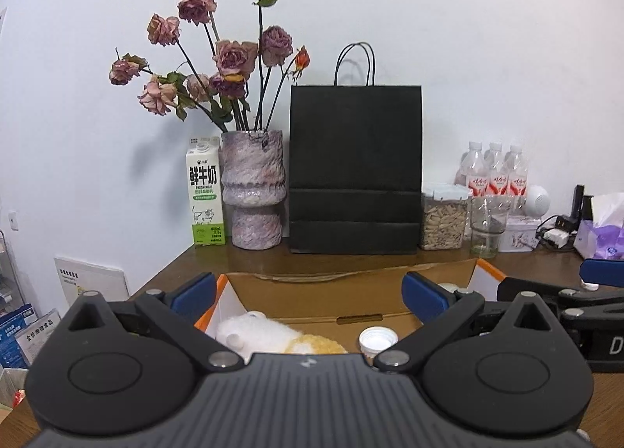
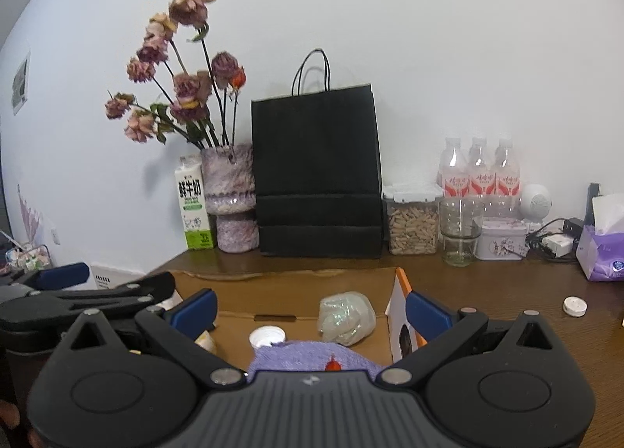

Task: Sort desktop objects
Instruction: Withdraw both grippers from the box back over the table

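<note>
Through my left wrist camera, my left tongs (image 1: 310, 290) gape wide with nothing between them, held level over the open cardboard box (image 1: 312, 305) low in the frame. Inside it, at lower centre, lie a white-and-yellow plush toy (image 1: 273, 337) and, to its right, a white bottle cap (image 1: 377, 339). Along the wall above stand a milk carton (image 1: 205, 194), a vase of dried roses (image 1: 254, 190), a black paper bag (image 1: 355, 171), a jar of snacks (image 1: 444, 220) and a glass cup (image 1: 487, 227). My other tool enters at the right edge.

Through my right wrist camera, my right tongs (image 2: 312, 311) are likewise spread and empty over the same box. Only here do I see a purple knitted piece (image 2: 308, 356) at lower centre, a crumpled clear plastic bag (image 2: 347, 315) above it, a small round white disc (image 2: 574, 306) on the brown bench (image 2: 507, 292) at right, and a purple tissue pack (image 2: 602, 249).
</note>
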`<state>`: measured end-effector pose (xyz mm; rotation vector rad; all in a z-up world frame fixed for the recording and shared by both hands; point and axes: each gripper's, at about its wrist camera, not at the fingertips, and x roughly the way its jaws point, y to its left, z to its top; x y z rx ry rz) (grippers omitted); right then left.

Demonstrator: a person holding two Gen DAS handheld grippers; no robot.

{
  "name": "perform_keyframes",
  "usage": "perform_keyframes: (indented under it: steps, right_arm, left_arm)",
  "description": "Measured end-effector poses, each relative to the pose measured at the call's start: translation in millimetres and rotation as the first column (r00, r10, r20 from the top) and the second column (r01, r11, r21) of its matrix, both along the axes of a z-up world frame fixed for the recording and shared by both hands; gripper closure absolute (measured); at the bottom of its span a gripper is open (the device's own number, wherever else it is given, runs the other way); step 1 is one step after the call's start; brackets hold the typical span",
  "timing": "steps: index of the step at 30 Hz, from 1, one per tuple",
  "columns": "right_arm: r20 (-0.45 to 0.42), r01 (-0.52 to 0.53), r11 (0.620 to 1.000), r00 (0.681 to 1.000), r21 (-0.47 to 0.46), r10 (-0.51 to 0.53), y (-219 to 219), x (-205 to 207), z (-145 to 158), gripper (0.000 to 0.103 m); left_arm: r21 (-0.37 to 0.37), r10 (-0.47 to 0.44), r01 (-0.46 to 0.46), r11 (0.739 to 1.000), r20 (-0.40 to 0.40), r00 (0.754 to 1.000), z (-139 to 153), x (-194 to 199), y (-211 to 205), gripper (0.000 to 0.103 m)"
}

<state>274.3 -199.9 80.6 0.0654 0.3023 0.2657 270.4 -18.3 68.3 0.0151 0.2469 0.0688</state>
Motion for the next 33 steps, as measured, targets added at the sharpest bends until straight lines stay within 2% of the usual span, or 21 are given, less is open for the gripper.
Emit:
perform_keyframes:
  steps: [9, 18, 26, 33]
  right_arm:
    - [0.03, -0.006, 1.0, 1.0, -0.006, 0.006, -4.5, -34.8, 20.5, 0.0]
    - [-0.008, 0.001, 1.0, 1.0, -0.012, -0.001, -19.4, -70.6, 16.0, 0.0]
    - [-0.057, 0.006, 0.999, 0.998, -0.048, -0.008, -31.0, -100.7, -3.6, 0.0]
    - [-0.122, -0.002, 0.997, 0.993, -0.074, -0.007, -33.9, -118.1, -30.3, 0.0]
  left_arm:
    - [0.025, -0.004, 0.004, 1.0, 0.036, 0.999, 19.3, -31.3, 0.9, 0.0]
    - [0.032, -0.002, 0.002, 0.999, 0.013, 1.0, 24.2, -66.4, 10.1, 0.0]
    - [0.051, 0.025, -0.022, 0.998, -0.062, 0.998, 8.3, -91.8, 28.7, 0.0]
    - [0.077, 0.04, -0.028, 0.997, -0.159, 0.986, -21.0, -110.2, 43.9, 0.0]
